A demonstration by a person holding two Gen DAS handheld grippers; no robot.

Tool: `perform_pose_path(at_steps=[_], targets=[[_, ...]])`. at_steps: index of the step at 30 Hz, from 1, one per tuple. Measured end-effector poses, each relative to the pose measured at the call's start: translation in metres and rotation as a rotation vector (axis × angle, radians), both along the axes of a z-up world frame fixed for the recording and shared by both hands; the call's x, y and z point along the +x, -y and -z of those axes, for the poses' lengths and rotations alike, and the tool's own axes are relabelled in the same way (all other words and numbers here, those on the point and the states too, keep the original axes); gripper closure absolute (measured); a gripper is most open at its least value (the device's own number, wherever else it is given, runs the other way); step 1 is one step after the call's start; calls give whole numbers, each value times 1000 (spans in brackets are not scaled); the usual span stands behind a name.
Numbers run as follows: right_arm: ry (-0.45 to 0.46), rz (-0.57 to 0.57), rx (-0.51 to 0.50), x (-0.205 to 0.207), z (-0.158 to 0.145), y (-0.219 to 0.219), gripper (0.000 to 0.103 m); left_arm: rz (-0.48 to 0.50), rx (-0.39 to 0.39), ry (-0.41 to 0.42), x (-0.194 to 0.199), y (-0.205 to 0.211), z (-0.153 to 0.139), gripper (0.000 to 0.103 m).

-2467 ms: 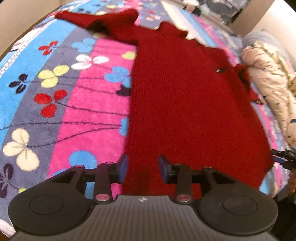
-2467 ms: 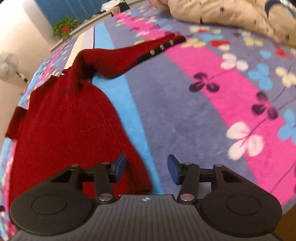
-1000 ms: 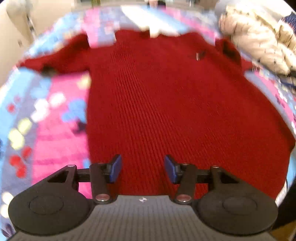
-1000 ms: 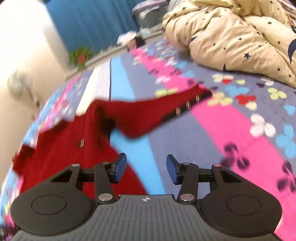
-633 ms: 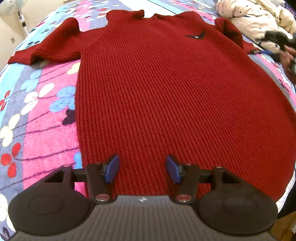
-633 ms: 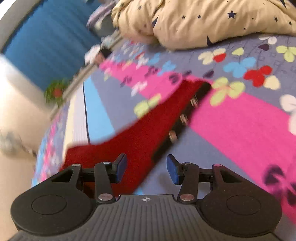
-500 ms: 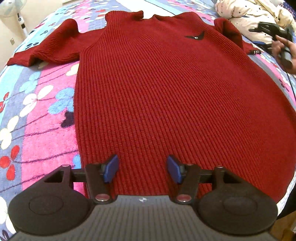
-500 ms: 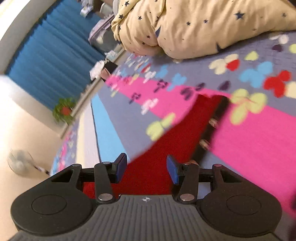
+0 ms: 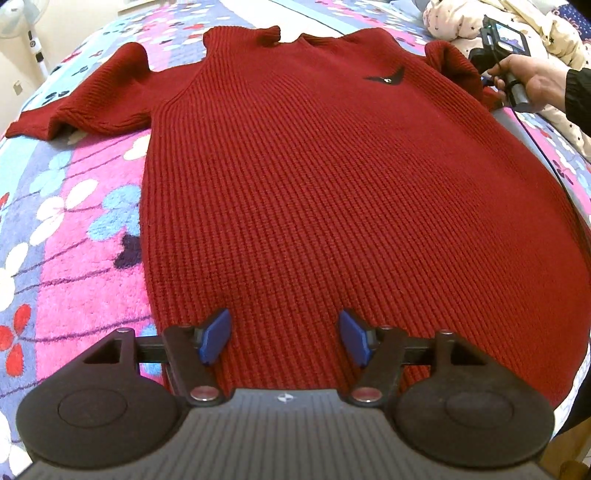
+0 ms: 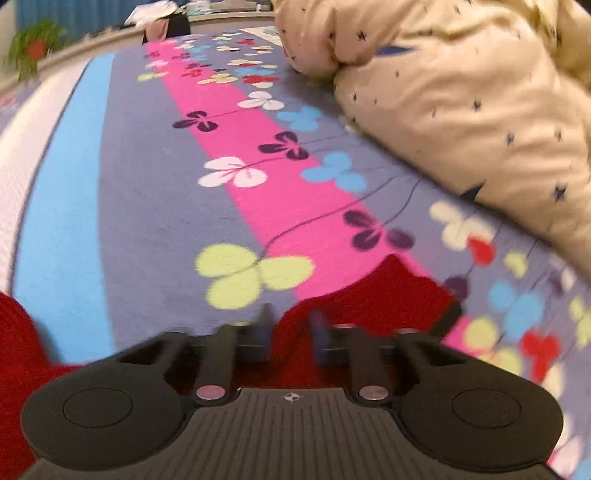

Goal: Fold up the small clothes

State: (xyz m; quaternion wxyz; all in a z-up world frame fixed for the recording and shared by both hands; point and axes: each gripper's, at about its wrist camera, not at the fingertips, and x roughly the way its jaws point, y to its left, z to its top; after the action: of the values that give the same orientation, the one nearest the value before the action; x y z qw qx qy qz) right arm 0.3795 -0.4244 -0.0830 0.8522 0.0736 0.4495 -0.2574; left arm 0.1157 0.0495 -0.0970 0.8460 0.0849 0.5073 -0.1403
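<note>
light: bright, even, soft shadows | left view: sharp | right view: motion-blurred | edges: fisheye-bent

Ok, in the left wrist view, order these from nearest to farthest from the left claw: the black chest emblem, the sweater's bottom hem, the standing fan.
1. Sweater's bottom hem, directly under the left claw.
2. Black chest emblem, up right.
3. Standing fan, far top-left corner, beyond the bed.

Dark red ribbed sweater (image 9: pixel 332 192) on a pink, blue, grey flowered blanket (image 9: pixel 74 229).

A plush floral blanket (image 10: pixel 155 206) in pink, blue and grey stripes — cream star-print duvet (image 10: pixel 461 96), blue curtain (image 10: pixel 74 11), white standing fan (image 9: pixel 22 22).
</note>
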Motion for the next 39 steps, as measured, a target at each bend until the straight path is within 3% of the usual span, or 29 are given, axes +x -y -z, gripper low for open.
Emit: perform_pose_path(at_steps=[1, 3, 7, 9, 11, 12, 15, 16, 17, 19, 20, 22, 24, 26, 29, 30, 32, 35, 36, 38, 39], targets=[[29, 19, 26, -5, -5, 7, 94, 2, 2, 1, -1, 0, 0, 32], [182, 108, 76, -27, -28, 29, 94, 2, 4, 3, -1, 1, -1, 32], [654, 208, -36, -114, -84, 57, 94, 4, 12, 7, -3, 2, -2, 32], [753, 290, -84, -152, -86, 71, 94, 4, 15, 8, -3, 3, -3, 32], [736, 386, -86, -178, -68, 94, 94, 4, 19, 12, -4, 4, -3, 32], [682, 433, -42, -185, -53, 109, 94, 4, 21, 14, -4, 4, -3, 32], [466, 601, 288, -196, 14, 163, 93, 4, 26, 18, -6, 6, -3, 32], [533, 625, 360, -210, 27, 170, 93, 2, 26, 17, -6, 6, -3, 32], [564, 608, 363, -213, 28, 172, 92, 1, 27, 17, -6, 6, -3, 32], [577, 592, 372, -211, 24, 175, 78, 1, 31, 18, -6, 7, -3, 32], [617, 596, 420, -212, 26, 178, 63, 1, 32, 19, -7, 8, -3, 32], [645, 611, 472, -212, 27, 182, 62, 1, 33, 23, -8, 8, -3, 32], [621, 602, 464, -205, 27, 188, 89, 2, 32, 25, -8, 8, -3, 31], [654, 597, 501, -208, 27, 195, 92, 1, 30, 26, -8, 8, -3, 31], [733, 637, 366, -225, 15, 193, 93, 3, 31, 29, -9, 8, -3, 31], [702, 651, 320, -224, 15, 194, 90, 3, 30, 28, -9, 7, -3, 31], [549, 694, 282, -216, 22, 194, 88, 1, 26, 26, -9, 6, -4, 31], [497, 645, 276, -215, 13, 186, 76, -2, 20, 22, -9, 4, -6, 31], [472, 642, 284, -215, 6, 180, 64, -4, 18, 21, -9, 3, -7, 31], [458, 618, 281, -222, -7, 159, 51, -3, 21, 20, -10, 2, -9, 31], [434, 586, 274, -227, -14, 145, 51, -1, 24, 21, -10, 2, -9, 31]])
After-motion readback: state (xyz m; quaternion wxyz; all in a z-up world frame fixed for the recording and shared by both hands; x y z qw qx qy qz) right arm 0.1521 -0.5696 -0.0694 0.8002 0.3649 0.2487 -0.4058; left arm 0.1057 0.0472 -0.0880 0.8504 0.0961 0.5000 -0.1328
